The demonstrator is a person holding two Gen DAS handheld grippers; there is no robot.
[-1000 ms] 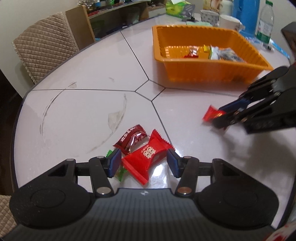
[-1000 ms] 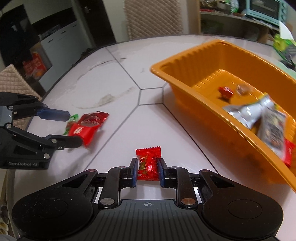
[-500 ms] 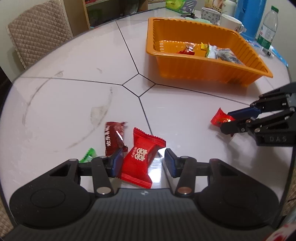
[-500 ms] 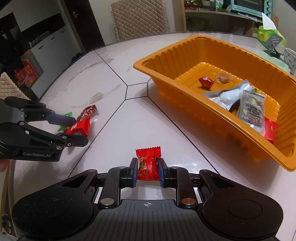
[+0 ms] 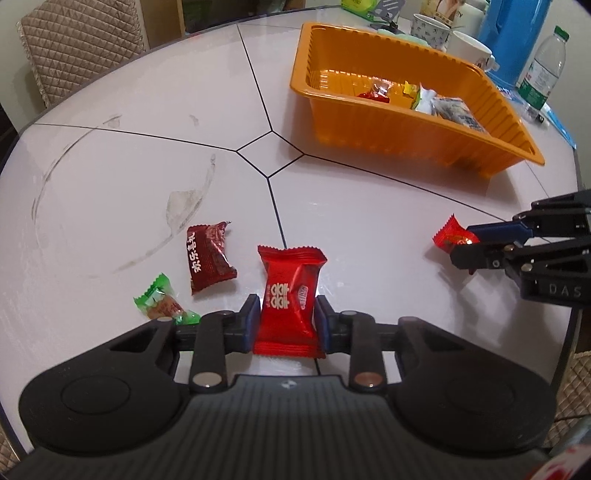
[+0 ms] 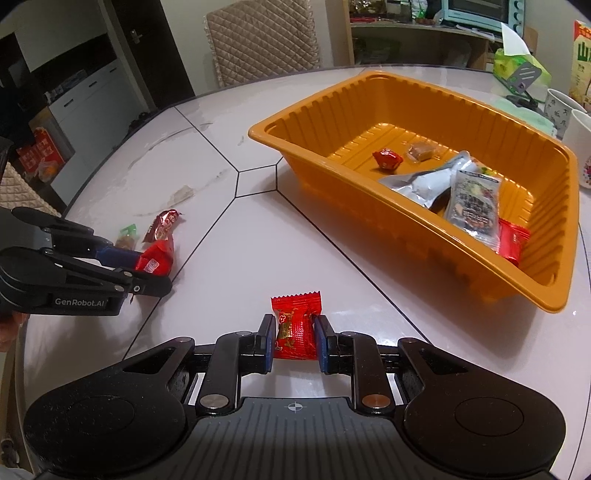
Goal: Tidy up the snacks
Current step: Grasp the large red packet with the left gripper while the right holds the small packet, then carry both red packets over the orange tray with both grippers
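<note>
My left tool [image 5: 284, 325] has just been closing onto the red candy packet [image 5: 290, 299], my right tool [image 6: 294, 341] grips 1 small red candy [image 6: 295, 325], and the orange tray [image 6: 554, 280] lies ahead-right, nearer my right hand.

Two wrist views, low over my bench [image 5: 155, 122]

Each looks forward-down past its claw; both share the tray [image 5: 406, 125] [image 6: 369, 192].

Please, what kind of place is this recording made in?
Most likely a home dining area: a round tiled table with a padded chair beside it, a toaster oven on a shelf, and mugs near the orange tray.
</note>
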